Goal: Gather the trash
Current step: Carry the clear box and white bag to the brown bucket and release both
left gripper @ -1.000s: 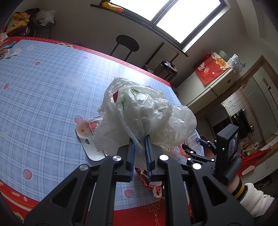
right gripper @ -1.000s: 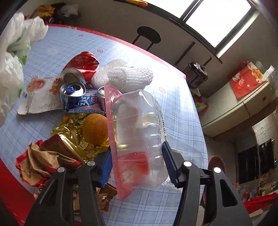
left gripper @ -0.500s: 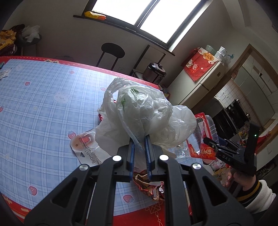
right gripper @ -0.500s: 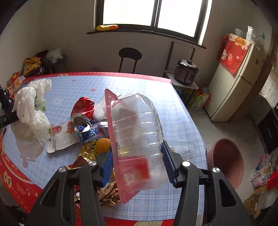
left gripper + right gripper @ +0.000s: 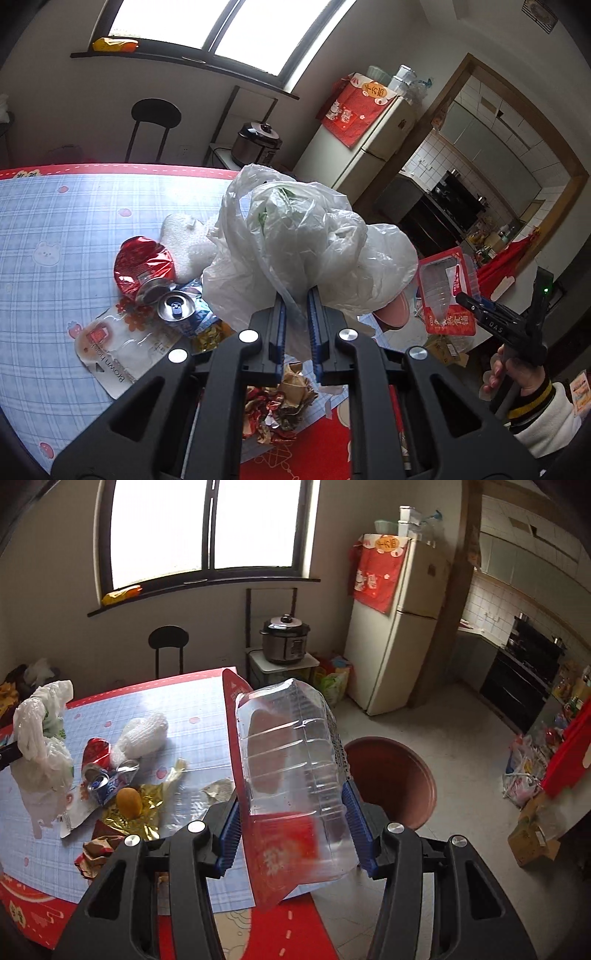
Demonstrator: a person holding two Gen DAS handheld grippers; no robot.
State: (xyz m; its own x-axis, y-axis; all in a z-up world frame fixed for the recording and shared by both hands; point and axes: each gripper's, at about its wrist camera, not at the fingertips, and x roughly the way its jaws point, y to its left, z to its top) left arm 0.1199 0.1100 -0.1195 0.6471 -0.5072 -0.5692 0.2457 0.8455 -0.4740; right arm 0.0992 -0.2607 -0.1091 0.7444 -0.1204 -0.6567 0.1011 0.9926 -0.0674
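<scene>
Tabletop litter now lies behind: right gripper [image 5: 295, 830], clamping the clear tray [image 5: 291, 775], has swung beside the brown bin [image 5: 399, 775], left gripper [image 5: 295, 328] pinching the plastic bag [image 5: 306, 251].

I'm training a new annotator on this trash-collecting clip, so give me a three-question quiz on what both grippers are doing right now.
1. True or false: the left gripper is clamped on a white plastic bag.
2. What does the right gripper hold? A) a crushed can B) a clear plastic package with a red card back C) a gold wrapper
3. Fill in: the round reddish-brown bin stands on the ____, beside the table.

Key: 1 true. 2 B, the clear plastic package, pinched between the blue pads. 3 floor.
</scene>
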